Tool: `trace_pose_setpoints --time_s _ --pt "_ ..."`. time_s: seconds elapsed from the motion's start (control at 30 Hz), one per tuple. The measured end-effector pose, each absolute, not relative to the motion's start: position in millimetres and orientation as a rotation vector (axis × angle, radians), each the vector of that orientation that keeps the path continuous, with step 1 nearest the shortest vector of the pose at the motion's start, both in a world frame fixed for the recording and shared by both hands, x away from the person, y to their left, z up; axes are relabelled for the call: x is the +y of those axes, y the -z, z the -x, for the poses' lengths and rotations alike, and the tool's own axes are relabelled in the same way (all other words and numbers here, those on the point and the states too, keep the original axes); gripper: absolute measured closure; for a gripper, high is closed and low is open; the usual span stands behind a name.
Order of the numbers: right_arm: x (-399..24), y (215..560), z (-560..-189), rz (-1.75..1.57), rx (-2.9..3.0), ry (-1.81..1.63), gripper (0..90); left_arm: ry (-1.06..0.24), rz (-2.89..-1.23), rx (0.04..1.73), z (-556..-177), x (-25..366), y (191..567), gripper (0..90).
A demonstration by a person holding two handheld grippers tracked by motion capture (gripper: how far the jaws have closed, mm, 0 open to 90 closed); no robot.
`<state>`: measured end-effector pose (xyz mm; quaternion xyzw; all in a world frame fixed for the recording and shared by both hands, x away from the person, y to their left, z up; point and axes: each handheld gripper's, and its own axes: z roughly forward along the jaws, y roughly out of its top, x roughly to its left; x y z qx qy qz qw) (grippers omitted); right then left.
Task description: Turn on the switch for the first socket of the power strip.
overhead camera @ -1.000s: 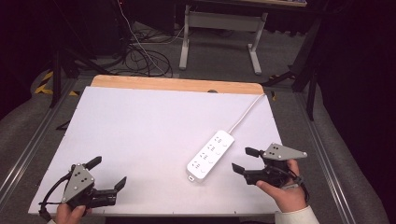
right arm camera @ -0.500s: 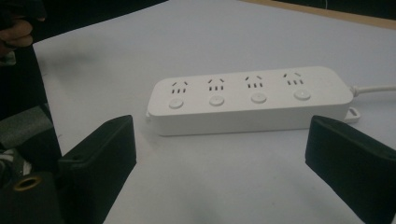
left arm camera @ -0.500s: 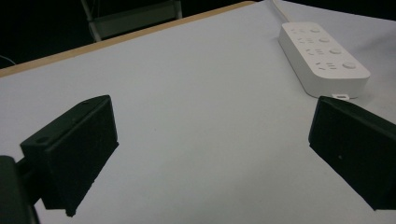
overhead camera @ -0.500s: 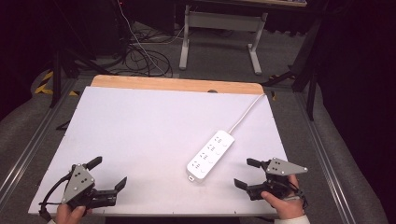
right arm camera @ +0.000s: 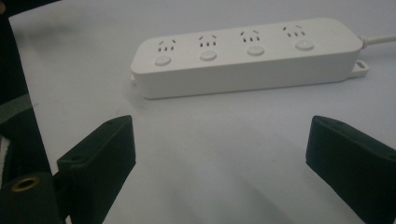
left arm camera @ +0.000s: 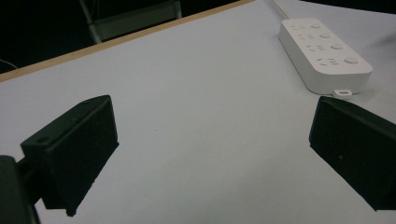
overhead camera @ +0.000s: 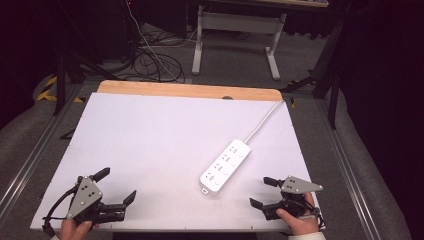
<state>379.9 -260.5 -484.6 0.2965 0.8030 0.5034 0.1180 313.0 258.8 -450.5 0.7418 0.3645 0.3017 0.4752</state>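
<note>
My two open claws, left gripper (overhead camera: 116, 186) and right gripper (overhead camera: 262, 191), hold nothing; the power strip (overhead camera: 225, 167) at twelve o'clock looks hard and light, so I'd pinch its long sides.

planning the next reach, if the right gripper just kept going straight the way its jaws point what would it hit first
Most likely the white power strip. It lies broadside across the right gripper line, with bare table between it and the open jaws. Depth is hard to judge, so height could let the jaws skim over it.
</note>
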Motion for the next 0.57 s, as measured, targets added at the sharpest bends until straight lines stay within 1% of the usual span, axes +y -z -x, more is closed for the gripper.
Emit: trace_pose_setpoints --time_s 0.17,0.47,0.57 --pt "-260.1 492.7 -378.0 -0.86 2.384 -1.406 9.3 -0.727 -1.804 0.91 -314.0 259.3 450.9 1.6" --pt "-263.9 489.5 -378.9 -0.882 2.328 -1.376 9.3 -0.689 -1.798 0.953 -318.0 262.1 453.7 1.9" --pt "-265.2 488.4 -379.2 -0.876 2.313 -1.374 9.4 -0.708 -1.807 0.949 -317.8 261.6 453.9 2.1"
